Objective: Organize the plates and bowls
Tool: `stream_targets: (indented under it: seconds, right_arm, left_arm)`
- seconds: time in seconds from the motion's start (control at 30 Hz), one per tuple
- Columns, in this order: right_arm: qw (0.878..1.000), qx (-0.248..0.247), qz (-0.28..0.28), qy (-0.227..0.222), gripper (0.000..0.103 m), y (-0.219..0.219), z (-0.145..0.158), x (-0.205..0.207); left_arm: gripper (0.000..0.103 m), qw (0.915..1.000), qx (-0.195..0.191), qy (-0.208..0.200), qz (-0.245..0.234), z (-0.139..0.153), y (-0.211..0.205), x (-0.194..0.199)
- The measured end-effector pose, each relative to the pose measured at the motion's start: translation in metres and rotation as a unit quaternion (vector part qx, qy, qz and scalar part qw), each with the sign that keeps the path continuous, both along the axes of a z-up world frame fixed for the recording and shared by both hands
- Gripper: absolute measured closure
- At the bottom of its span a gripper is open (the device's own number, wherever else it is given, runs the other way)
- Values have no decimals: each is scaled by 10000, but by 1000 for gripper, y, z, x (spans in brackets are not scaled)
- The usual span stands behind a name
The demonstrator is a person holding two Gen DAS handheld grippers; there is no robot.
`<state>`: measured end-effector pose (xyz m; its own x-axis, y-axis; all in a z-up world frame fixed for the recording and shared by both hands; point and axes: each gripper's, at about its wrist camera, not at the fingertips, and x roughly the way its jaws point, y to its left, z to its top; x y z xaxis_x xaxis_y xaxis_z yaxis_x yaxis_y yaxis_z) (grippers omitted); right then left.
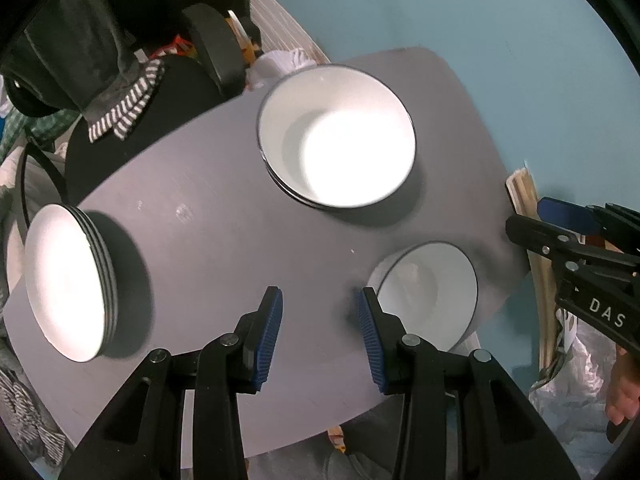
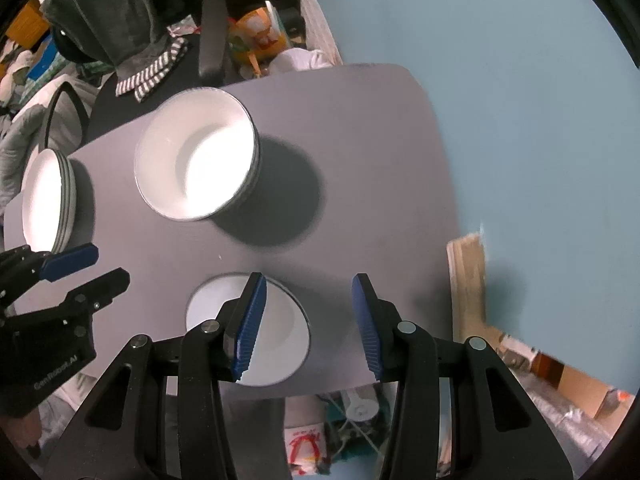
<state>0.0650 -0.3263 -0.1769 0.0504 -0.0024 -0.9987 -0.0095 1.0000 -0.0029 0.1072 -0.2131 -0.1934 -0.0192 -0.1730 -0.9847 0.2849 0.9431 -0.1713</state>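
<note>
On the grey table [image 1: 208,220] stand a stack of white bowls [image 1: 336,136] at the far middle and a stack of white plates [image 1: 64,284] at the left edge. A single white dark-rimmed bowl [image 1: 432,292] sits near the front right corner. My left gripper [image 1: 319,294] hangs open above bare table just left of that bowl, holding nothing. From the right edge my right gripper [image 1: 528,216] reaches in. In the right wrist view my right gripper [image 2: 309,280] is open and empty, its left finger over the single bowl [image 2: 280,320]. The bowl stack [image 2: 196,160], plate stack [image 2: 44,200] and left gripper [image 2: 112,264] lie to the left.
A black chair [image 1: 216,48] with a striped cloth [image 1: 124,108] stands behind the table amid clutter. Blue floor [image 2: 520,120] spreads to the right. A wooden strip [image 2: 468,272] and plastic bags [image 1: 572,380] lie off the table's right side. A hand [image 1: 624,392] shows at the right edge.
</note>
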Motion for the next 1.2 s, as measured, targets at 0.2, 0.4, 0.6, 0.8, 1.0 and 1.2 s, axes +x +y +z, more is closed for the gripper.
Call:
stream_targets:
  seconds: [0.2,0.4,0.6,0.8,1.0,1.2]
  right_arm:
    - [9998,13,-200,92,60,-11,-7,-20]
    - [9991,54,-372,194,49,-16,-21,-36]
    - [9974,168,-605,343,49,-23,-43,-49]
    - [9958,320,-761,407,49,-28,-67,-55]
    - [9942,452,-881,419,49,-31,-85,-53]
    - [9934,549,-920,398,49,-26,-99,-51]
  left_arm:
    - [63,9997,-26,80,-221,-8,-9,-10]
    - [52,9991,4,107,-410,-18,-16,-22]
    - [51,9983,-15,240,-533,-31,-23,-28]
    - [48,9983,-25,351,-463,-47,-29,-27]
    - [48,9982,-24,448,-406,-63,-34,-26]
    - [48,9978,-54,603,-282,-81,-35,-22]
